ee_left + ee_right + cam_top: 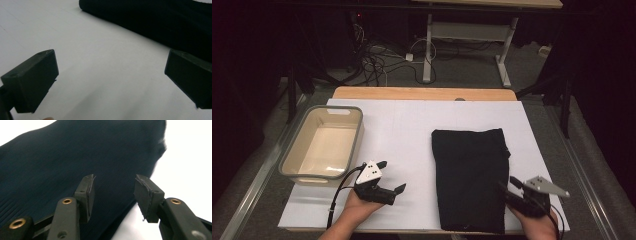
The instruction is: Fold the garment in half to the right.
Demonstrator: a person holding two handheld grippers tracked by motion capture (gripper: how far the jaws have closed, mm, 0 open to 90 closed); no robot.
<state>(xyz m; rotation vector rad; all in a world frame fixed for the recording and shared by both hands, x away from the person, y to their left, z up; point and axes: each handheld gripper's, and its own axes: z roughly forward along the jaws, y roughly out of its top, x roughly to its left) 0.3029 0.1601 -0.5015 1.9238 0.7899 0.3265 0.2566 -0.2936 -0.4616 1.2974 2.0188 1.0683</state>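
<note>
Cloth [469,177], black and folded, is what my right gripper [510,189] is hovering over: its jaws are standing partly apart with nothing between the pads, and in the right gripper view the ribbed fabric [82,157] is lying just beyond and below the fingertips, its near right edge running down past the right-hand pad [145,195]. So the piece is sitting straight ahead of that gripper and slightly to its left, with the long axis running away from me, from the near table edge toward the far side. My left gripper [391,176] is resting well apart from it on the white board [407,120], jaws wide and empty; in the left gripper view the cloth's left edge [150,22] is crossing the frame beyond the open jaws. I am judging the right hand the nearer one for any grab at the near right corner. A grey-rimmed tub [294,172] is waiting off to my far left, beyond the left gripper.
</note>
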